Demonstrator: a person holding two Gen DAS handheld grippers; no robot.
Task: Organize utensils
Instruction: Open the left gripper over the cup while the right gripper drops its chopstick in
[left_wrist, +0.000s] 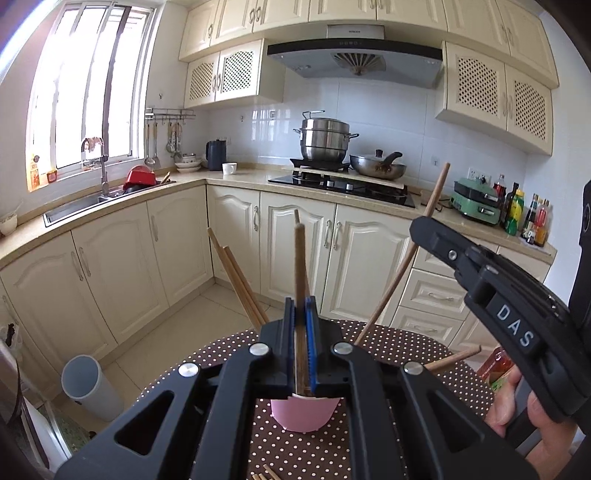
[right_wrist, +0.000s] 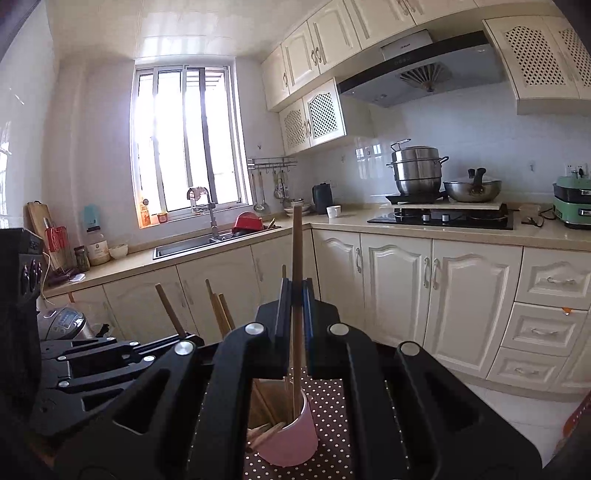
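**Wooden chopsticks pinched over a pink cup**

Wood fills both sets of jaws. The left gripper (left_wrist: 301, 314) is clamped tight on a dark chopstick (left_wrist: 300, 266) that runs straight up between its pads, lower end down toward the cup (left_wrist: 304, 413) just below. The right gripper (right_wrist: 295, 295) is likewise closed hard on a pale chopstick (right_wrist: 297, 251), held upright, its tip already inside the cup's (right_wrist: 291, 439) rim among the sticks there.

Risks, as I judge them: the cup looks light and already crowded with leaning sticks (left_wrist: 240, 280), so a stick pushed down at a slant could catch on those or on the rim and tip the cup over on the dotted tabletop (left_wrist: 388, 350). The two grippers work close together above one small opening; a bump between them could knock a stick askew or flick it out. Letting go too high may make a stick bounce out. Loose sticks (left_wrist: 264, 472) lie at the tabletop's near edge, and one more (left_wrist: 454, 358) by the right edge, where a nudge could send them to the floor.
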